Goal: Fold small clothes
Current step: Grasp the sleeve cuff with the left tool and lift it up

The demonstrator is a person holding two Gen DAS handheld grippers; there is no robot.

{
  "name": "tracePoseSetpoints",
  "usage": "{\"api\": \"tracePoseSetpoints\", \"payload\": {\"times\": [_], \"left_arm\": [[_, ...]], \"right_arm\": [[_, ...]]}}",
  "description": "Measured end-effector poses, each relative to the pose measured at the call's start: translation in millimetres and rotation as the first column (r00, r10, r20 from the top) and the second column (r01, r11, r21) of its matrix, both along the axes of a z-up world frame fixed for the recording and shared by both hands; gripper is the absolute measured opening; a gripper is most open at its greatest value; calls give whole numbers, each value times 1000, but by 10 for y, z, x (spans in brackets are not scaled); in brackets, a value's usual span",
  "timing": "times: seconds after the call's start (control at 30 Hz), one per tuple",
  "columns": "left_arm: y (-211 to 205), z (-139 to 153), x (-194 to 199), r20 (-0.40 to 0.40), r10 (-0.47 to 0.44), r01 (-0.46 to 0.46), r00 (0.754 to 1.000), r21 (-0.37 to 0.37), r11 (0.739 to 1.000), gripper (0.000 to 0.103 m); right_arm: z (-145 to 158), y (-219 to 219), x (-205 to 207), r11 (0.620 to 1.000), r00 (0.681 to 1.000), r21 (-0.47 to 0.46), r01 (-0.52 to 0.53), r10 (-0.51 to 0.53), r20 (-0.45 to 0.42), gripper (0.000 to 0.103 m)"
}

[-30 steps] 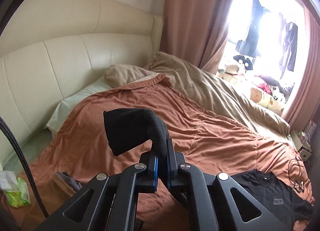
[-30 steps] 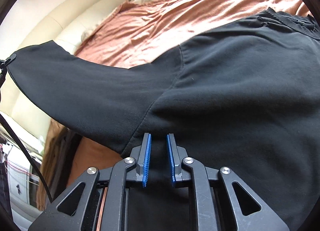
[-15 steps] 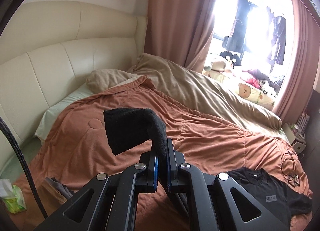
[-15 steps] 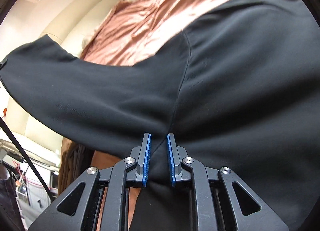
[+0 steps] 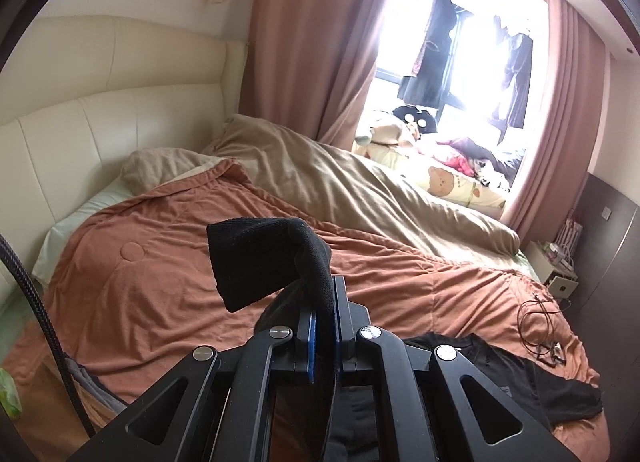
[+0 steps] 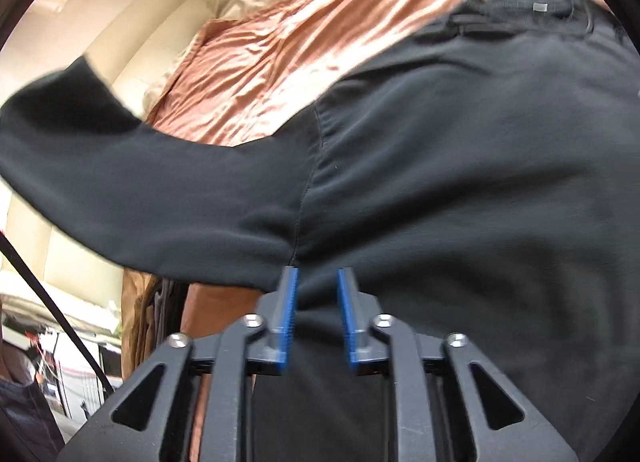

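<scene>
1. The bed's rust-brown quilt (image 5: 168, 286) fills both views; it is my folding surface, soft and rumpled, so I expect anything I lay on it to pick up its creases unless I flatten as I go.
2. The black T-shirt (image 6: 460, 182) covers most of the right wrist view, its body from 12 to 5 o'clock and one sleeve (image 6: 100, 166) stretched out toward 9 o'clock, lifted off the quilt and blurred. In the left wrist view the shirt's body lies on the quilt at 4 o'clock.
3. My left gripper (image 5: 323, 326) is clamped tight on a black bit of cloth (image 5: 256, 258) that stands up from its pads toward 11 o'clock. I judge it to be the sleeve end, though neither view ties the two together for certain.
4. My right gripper (image 6: 316, 314) sits at the underarm seam, at 6 o'clock in its own view. Its jaws are opening, the blue pads apart with the shirt's fabric showing between them but no longer pinched.
5. The step, as I read it, is folding the sleeve in across the body. To do it well I would:
   - keep the left grip firm and carry the sleeve low, so it lands flat;
   - lay it straight along the shoulder line, not slanted;
   - clear the right pads fully before moving off, or they may drag the seam and undo the line.
</scene>
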State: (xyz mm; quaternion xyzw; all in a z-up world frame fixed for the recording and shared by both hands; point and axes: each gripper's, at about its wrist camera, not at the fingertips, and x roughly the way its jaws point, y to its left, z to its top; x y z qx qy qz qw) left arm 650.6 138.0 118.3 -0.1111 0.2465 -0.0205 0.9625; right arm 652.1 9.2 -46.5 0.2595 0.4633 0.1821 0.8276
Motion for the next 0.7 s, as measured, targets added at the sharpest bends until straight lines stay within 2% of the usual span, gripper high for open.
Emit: {"api": "tracePoseSetpoints", "payload": {"times": [0.07,0.17,0.4,0.53,0.7], "left_arm": [[-185,32,16,5,-30,30,1000,-1,1000,6],[-437,79,68,14,-71,71,997,-6,997,6],[-1093,203,182,26,-172,171,985,22,985,6],[-1413,190,216,20,-221,220,975,34,975,6],[-1824,80,277,3,-275,274,962,47,961,7]], "right_arm": [[214,-5,-101,999,999,-45,-4,6,43,55],[392,-186,-321,996,995,-78,36,-28,94,56],[337,-832,-921,980,982,-90,175,-168,82,56],[388,-1316,-1297,961,962,-68,268,-263,73,56],[372,-1721,-1619,927,927,-43,372,-369,65,56]]}}
